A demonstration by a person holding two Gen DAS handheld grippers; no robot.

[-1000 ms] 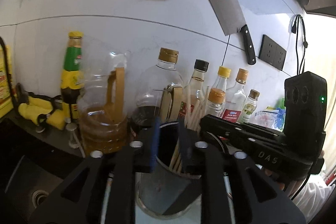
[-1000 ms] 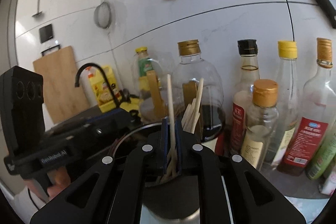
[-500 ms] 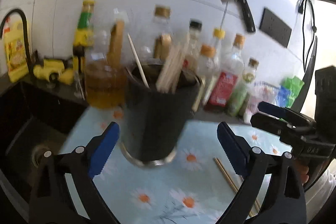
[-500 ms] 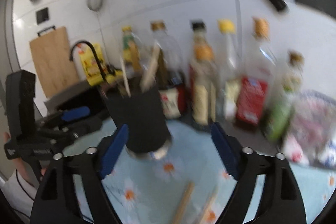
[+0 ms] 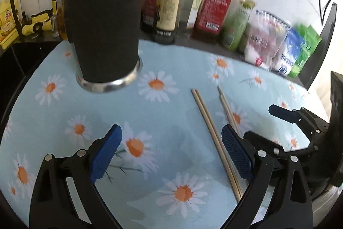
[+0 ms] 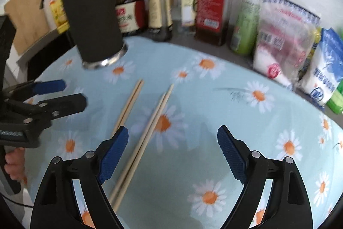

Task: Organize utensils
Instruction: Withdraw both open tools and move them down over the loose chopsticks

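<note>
Left hand-held gripper (image 5: 171,151) jaws spread wide, nothing held, above the daisy-print cloth (image 5: 64,121) on the bench. Right hand-held gripper (image 6: 172,153) likewise wide open and empty. Two pairs of wooden chopsticks lie flat on the cloth: one pair (image 6: 128,104) nearer the black utensil holder (image 6: 94,23), the other pair (image 6: 150,132) just beside it. Holder stands upright at the cloth's far left. Bottles (image 6: 211,5) lined behind; label text blurred, unreadable.

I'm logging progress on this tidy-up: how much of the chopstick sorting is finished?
Some chopsticks already stand in the black holder. Nothing is in hand: the left tool and right tool are both open. Two chopstick pairs are left on the daisy tablecloth.
</note>
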